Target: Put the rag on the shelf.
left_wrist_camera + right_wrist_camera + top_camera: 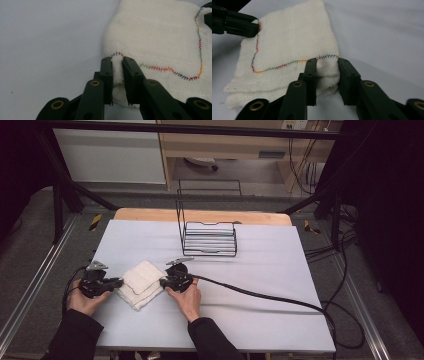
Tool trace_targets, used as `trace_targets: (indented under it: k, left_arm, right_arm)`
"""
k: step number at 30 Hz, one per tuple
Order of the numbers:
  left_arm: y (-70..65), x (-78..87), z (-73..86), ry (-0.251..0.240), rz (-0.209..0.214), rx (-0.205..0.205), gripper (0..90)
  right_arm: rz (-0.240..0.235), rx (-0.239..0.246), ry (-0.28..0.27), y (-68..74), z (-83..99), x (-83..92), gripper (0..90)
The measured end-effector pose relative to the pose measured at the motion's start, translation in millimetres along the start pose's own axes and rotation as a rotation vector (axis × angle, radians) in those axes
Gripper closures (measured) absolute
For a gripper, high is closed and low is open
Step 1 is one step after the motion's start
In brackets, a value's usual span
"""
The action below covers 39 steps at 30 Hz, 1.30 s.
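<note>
**Folded cloth gripped at both ends**

White folded cloth [141, 284] lying on white table [260, 270], near front-left edge. Left gripper [117, 65] clamped on cloth corner with rainbow stitching. Right gripper [325, 68] closed around opposite corner, cloth wad between jaws, pads touching it. Black wire rack [210, 238] well apart, toward table back.

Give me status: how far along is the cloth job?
Done: the cloth lies folded in layers on the table, stitched hem on top. In hand: left tongs are shut on one corner; right tongs straddle the opposite corner, their jaws around its thick fold. Left, probably: lifting it for another fold or a move; the wire rack stands bare behind.
</note>
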<state>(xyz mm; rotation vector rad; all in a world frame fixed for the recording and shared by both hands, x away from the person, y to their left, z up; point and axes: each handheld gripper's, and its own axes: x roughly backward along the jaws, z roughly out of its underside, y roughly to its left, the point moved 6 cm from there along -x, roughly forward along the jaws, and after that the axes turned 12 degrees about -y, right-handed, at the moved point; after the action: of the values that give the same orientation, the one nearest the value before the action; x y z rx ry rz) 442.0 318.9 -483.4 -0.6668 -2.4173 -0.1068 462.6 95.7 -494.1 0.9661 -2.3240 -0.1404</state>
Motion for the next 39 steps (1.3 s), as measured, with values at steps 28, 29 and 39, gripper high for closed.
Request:
trace_targets:
  k: [28,29,39]
  left_arm:
    - [-89.2,19.6,-23.0,-0.023,0.189,0.021,82.0]
    - [-95.5,18.4,-23.1,-0.021,0.196,0.020,82.0]
    - [-157.0,2.1,-22.4,-0.047,0.223,0.020,81.9]
  right_arm:
    - [-0.010,0.014,-0.026,-17.2,-22.5,92.2,82.7]
    - [-0.006,0.017,-0.025,-20.6,-21.2,97.3,82.6]
    - [0.036,0.035,-0.001,-54.8,-7.1,137.5,82.7]
